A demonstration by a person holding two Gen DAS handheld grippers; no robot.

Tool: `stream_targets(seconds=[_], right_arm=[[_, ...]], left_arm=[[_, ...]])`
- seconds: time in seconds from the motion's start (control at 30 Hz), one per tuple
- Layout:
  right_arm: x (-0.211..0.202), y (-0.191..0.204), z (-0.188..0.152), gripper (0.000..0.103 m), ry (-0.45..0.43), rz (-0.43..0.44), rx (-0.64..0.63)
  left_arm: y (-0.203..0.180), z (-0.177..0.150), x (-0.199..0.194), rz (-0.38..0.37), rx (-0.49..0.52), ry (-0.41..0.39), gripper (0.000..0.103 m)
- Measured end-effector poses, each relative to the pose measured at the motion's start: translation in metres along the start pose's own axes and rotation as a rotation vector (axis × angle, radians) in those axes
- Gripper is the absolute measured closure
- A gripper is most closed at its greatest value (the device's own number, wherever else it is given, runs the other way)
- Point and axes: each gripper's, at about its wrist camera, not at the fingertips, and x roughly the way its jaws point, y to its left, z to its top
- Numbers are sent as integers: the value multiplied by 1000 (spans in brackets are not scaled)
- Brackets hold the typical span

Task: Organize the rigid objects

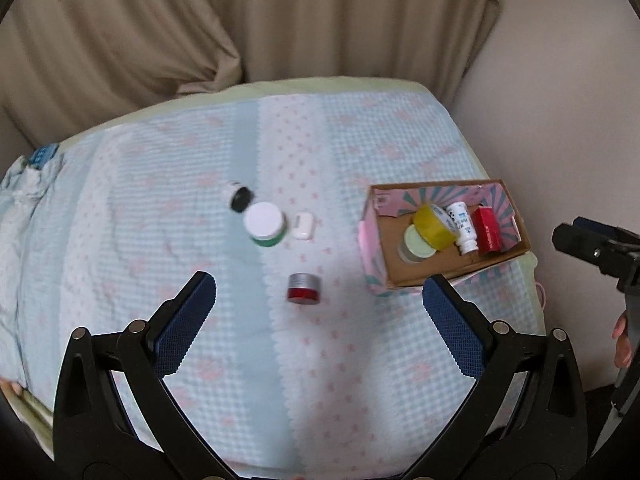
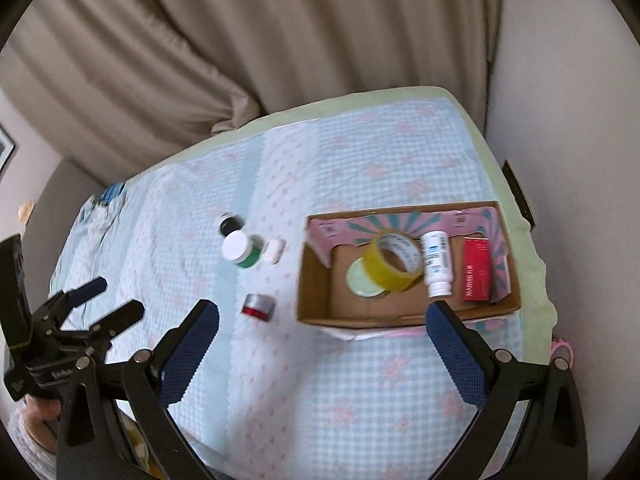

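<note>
A cardboard box (image 1: 408,276) (image 2: 316,284) stands at the right of the bed. It holds a yellow tape roll (image 1: 434,226) (image 2: 394,260), a white bottle (image 1: 464,226) (image 2: 438,264), a red carton (image 1: 488,230) (image 2: 476,270) and a pale green lid (image 1: 416,244) (image 2: 360,278). On the cover lie a red jar with a silver lid (image 1: 304,289) (image 2: 258,306), a green jar with a white lid (image 1: 265,224) (image 2: 242,250), a black-capped bottle (image 1: 240,197) (image 2: 230,225) and a small white case (image 1: 303,225) (image 2: 275,250). My left gripper (image 1: 318,300) (image 2: 108,300) is open above the red jar. My right gripper (image 2: 322,320) (image 1: 588,236) is open and empty.
A blue and pink checked cover (image 1: 200,184) (image 2: 360,168) lies over the bed. Beige curtains (image 1: 240,20) (image 2: 280,40) hang behind it. A wall (image 1: 560,100) is to the right. Crumpled cloth (image 1: 24,188) lies at the bed's left end.
</note>
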Motion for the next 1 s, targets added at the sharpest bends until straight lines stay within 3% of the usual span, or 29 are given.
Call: stream_targets(seconds=[0.3,0.57,0.77,1.0], right_arm=[[-13,89,-20,0,-7,-57,-4],[3,154,-30,0,6,-144,64],[26,195,-36,0,21,-189,127],[62,223,-42,0,53,-214,180]], left_arm=[[79,-2,-45,-41,3,-66,0],[141,8,-56,-81,56,-100,0],[193,20,-41,-124,79,-73,0],[224,36,-5,-138,110,-22,0]])
